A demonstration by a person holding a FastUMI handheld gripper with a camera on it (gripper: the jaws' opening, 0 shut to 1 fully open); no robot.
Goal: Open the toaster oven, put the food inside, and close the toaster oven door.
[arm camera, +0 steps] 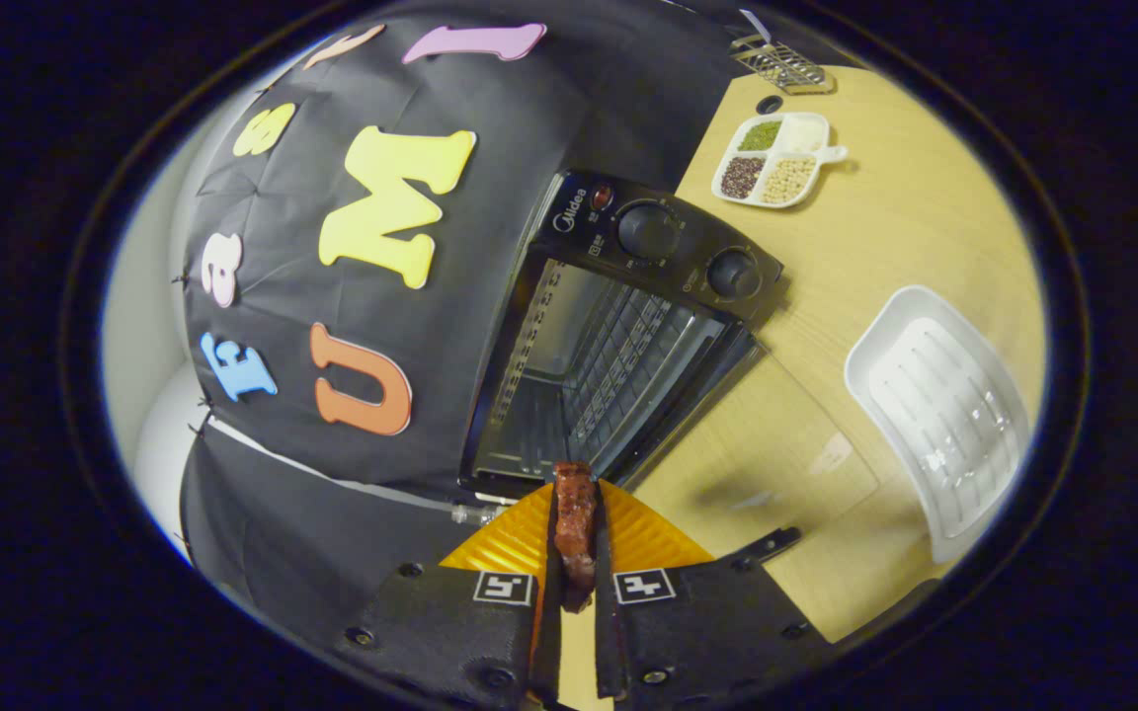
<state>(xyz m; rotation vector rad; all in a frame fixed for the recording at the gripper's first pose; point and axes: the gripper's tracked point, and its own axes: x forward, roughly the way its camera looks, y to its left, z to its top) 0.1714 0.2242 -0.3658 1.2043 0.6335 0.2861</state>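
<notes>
A black toaster oven [618,336] stands on the wooden table against the booth's wall, its glass door [767,434] folded down flat and the wire rack [618,370] inside showing. The whole scene appears rolled sideways in the gripper view. My gripper [575,523] is shut on a reddish-brown strip of meat [575,528], which stands upright between the two fingers. The meat's top end sits just in front of the oven's open mouth.
A white ribbed tray [944,405] lies on the table [875,247] beside the open door. Farther off are a white divided dish [774,160] of beans and grains and a metal wire rack [781,64].
</notes>
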